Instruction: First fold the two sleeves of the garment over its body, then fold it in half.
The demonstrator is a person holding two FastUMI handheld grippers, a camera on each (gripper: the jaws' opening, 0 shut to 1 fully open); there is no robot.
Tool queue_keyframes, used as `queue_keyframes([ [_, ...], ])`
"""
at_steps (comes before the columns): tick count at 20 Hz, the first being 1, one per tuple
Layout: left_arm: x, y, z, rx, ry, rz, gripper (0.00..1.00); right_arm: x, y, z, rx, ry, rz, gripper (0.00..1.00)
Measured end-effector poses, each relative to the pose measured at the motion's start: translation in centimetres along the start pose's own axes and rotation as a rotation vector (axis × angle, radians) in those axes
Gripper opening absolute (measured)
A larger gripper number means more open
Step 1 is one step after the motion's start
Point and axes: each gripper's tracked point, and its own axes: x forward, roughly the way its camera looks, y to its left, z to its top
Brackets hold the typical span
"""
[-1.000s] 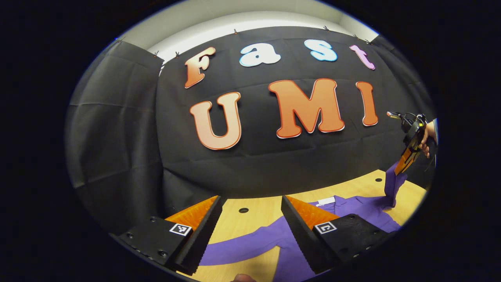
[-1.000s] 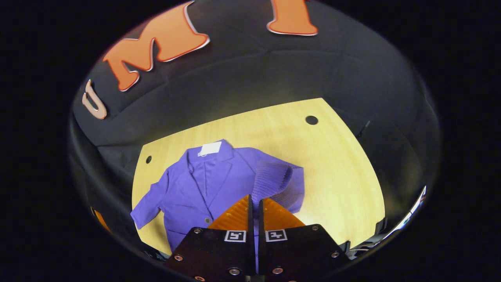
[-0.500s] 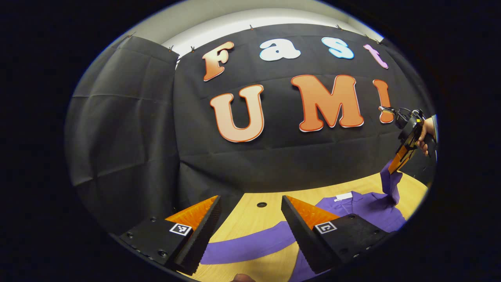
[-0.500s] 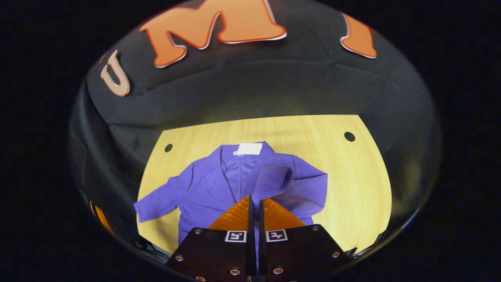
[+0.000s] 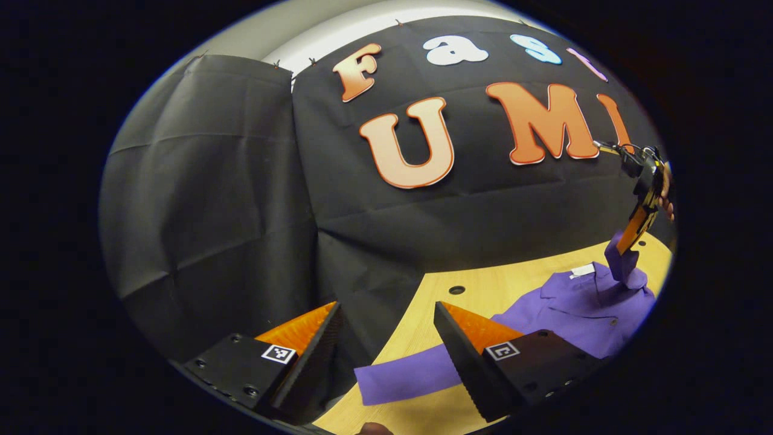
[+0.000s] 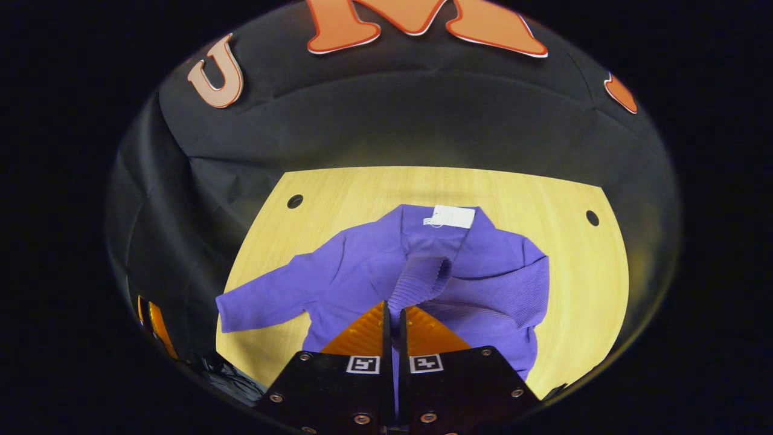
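Currently, step in hand: first sleeve fold, judged from the layout.
Garment: purple jacket (image 6: pixel 374 272) lies face up on the wooden table (image 6: pixel 580 272), collar and white tag (image 6: pixel 450 216) toward the booth wall.
Right gripper (image 6: pixel 392 317): fingers closed together on the cuff of the right-hand sleeve (image 6: pixel 423 278), holding it raised above the jacket's chest. In the left gripper view the same tool (image 5: pixel 634 232) hangs over the collar area with the cuff drooping from it.
Left gripper (image 5: pixel 386 338): jaws spread wide, holding nothing, poised above the table edge near the other sleeve.
Other sleeve (image 5: pixel 410 377): lies flat, stretched outward from the body, not yet folded.
Risk 1: cuff slips out before placement. Cause: only a thin edge of knit fabric sits between the fingers.
Risk 2: sleeve lands bunched or twisted. Cause: release from height lets the ribbed cloth collapse on itself.
Risk 3: jacket body drags across the table. Cause: pulling the sleeve sideways with nothing pinning the shoulder.
Risk 4: crooked fold line. Cause: cuff carried too far past the centre buttons.
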Motion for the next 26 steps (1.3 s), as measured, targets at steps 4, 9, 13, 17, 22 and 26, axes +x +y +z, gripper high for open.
queue_keyframes([
  [4, 1.3, 2.2, -2.3, -0.009, 0.054, 0.02, 0.98, 1.1, 2.6, -1.1, -0.008, 0.019, 0.026, 0.04],
  [9, 2.6, 4.9, -6.3, -0.035, 0.141, 0.042, 0.98, 1.8, 6.1, -2.8, -0.007, 0.036, 0.075, 0.06],
  [13, 3.6, 7.5, -10.3, -0.067, 0.248, 0.057, 0.98, 0.6, 7.6, -2.4, -0.014, -0.028, 0.107, 0.41],
  [17, 4.5, 9.4, -14.7, -0.088, 0.363, 0.048, 0.98, -1.5, 7.4, -1.3, -0.023, -0.123, 0.085, 0.78],
  [22, 5.6, 9.3, -20.5, -0.206, 0.594, -0.048, 0.98, -4.5, 6.2, 0.4, -0.038, -0.281, 0.022, 0.95],
  [26, 5.8, 7.1, -23.5, -0.331, 0.815, -0.15, 0.99, -7.6, 4.5, 0.5, -0.054, -0.363, -0.028, 0.95],
])
